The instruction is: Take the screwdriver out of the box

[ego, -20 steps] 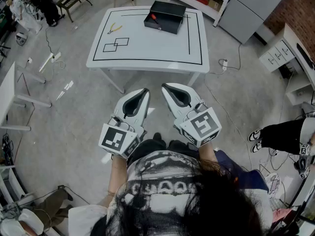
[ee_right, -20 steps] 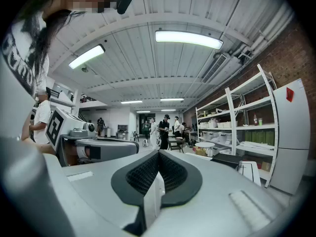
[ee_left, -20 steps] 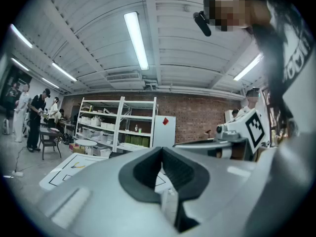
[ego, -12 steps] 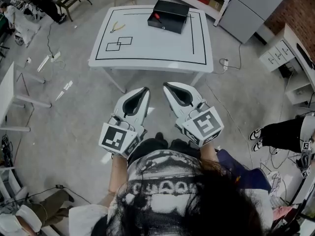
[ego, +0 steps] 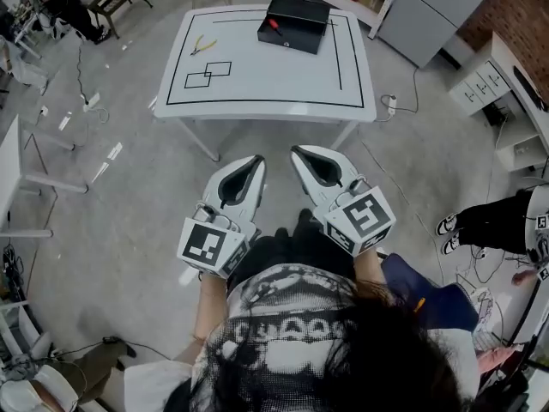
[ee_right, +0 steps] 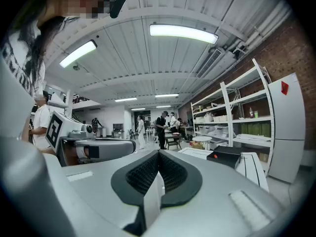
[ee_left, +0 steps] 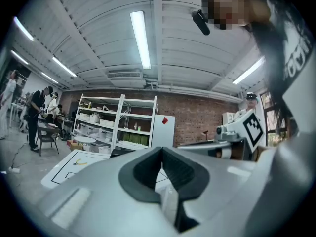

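Note:
A black box (ego: 294, 24) stands open at the far edge of the white table (ego: 257, 80). Inside it lies the screwdriver (ego: 273, 27), of which the red handle shows. Both grippers hang close to my body, well short of the table and over the bare floor. The left gripper (ego: 257, 160) is shut and empty, its pads meeting at the tip (ee_left: 161, 149). Beside it the right gripper (ego: 296, 151) is shut and empty too (ee_right: 158, 153). The right gripper view shows the box (ee_right: 231, 157) far off to the right.
Yellow-handled pliers (ego: 202, 47) lie on the table's left, above two outlined rectangles (ego: 204, 75). Shelves and a white cabinet (ego: 429, 11) stand behind the table. A power strip (ego: 390, 106) and cables lie on the floor. A seated person's legs (ego: 489, 230) are at right.
The head view has shifted slightly, so the table sits a little higher in the picture. Both grippers stay side by side, shut and empty.

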Tool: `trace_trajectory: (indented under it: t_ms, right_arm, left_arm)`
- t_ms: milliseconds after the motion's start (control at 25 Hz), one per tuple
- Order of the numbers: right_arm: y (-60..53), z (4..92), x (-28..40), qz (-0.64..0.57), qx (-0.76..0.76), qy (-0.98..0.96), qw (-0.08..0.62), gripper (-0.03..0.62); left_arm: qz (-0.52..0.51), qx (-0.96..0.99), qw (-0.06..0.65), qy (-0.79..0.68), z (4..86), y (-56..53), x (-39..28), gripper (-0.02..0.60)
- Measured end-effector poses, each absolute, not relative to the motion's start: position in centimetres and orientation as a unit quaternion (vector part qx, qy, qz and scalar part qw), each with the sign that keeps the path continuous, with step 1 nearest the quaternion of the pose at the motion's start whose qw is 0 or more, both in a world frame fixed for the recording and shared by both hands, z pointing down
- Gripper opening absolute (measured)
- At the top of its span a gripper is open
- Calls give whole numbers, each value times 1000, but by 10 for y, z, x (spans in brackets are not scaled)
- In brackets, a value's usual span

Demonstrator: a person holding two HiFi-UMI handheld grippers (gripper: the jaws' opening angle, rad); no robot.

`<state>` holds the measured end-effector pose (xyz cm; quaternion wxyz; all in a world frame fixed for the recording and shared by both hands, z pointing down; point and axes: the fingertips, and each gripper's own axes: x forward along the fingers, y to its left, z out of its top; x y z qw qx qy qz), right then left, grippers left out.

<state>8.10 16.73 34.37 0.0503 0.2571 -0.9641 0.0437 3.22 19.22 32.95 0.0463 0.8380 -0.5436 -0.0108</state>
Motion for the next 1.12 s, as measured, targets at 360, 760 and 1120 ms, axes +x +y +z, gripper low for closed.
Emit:
trace_trajectory:
  t_ms: [360,760,1120]
  right_arm:
    - [143,358,75,60,249,-965,60,-12]
    - [43,368,58,76,229,-969,51,-12]
    - [-61,370,53,80,219,-971,58,-12]
  left_arm:
    - [-9,838,64,-541,344,170,28,0]
    - [5,830,58,-555,344,76,10,0]
    - [10,825,61,-562,339,-31,2,0]
